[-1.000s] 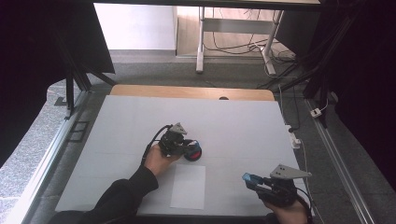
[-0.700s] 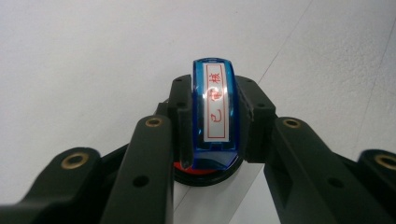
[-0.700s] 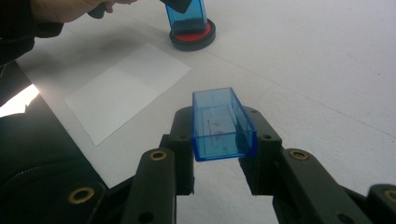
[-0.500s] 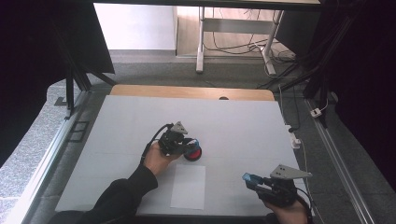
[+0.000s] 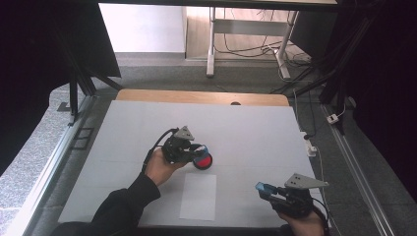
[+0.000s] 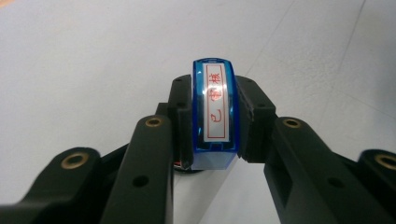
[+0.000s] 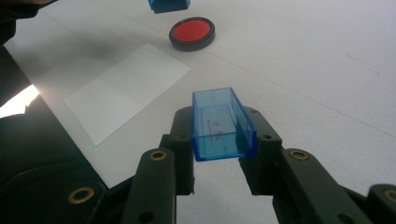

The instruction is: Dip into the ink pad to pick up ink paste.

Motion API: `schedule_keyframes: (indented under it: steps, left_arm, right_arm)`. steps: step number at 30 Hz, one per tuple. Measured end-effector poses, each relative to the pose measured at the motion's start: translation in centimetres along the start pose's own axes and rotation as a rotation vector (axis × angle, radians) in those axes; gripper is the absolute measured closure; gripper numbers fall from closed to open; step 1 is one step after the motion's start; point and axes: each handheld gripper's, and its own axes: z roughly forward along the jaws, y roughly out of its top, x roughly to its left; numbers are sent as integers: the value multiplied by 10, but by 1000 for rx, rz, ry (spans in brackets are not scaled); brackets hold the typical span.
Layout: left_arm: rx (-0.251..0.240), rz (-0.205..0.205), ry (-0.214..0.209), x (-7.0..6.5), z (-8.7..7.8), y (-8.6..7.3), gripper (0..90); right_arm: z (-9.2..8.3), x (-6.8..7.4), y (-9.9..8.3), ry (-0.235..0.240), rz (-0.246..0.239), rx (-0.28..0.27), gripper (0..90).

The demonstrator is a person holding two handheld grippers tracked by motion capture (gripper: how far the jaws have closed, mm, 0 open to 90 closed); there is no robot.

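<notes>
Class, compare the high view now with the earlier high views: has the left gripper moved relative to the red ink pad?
Yes, slightly. The left gripper, shut on the blue stamp, has lifted a little off the red ink pad, which stays put on the table.

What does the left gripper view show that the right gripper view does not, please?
Left gripper view: the stamp from its labelled end, red characters legible, clamped in the left gripper. Right gripper view: the blue cap in the right gripper, the red ink pad and the paper. Both: the white table.
</notes>
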Motion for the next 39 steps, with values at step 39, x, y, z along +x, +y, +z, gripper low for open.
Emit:
schedule_keyframes:
  steps: [39]
  left_arm:
    - [-68, 31, -107, -33, -43, -25, 703]
  right_arm:
    - [-1, 2, 0, 6, -26, 4, 684]
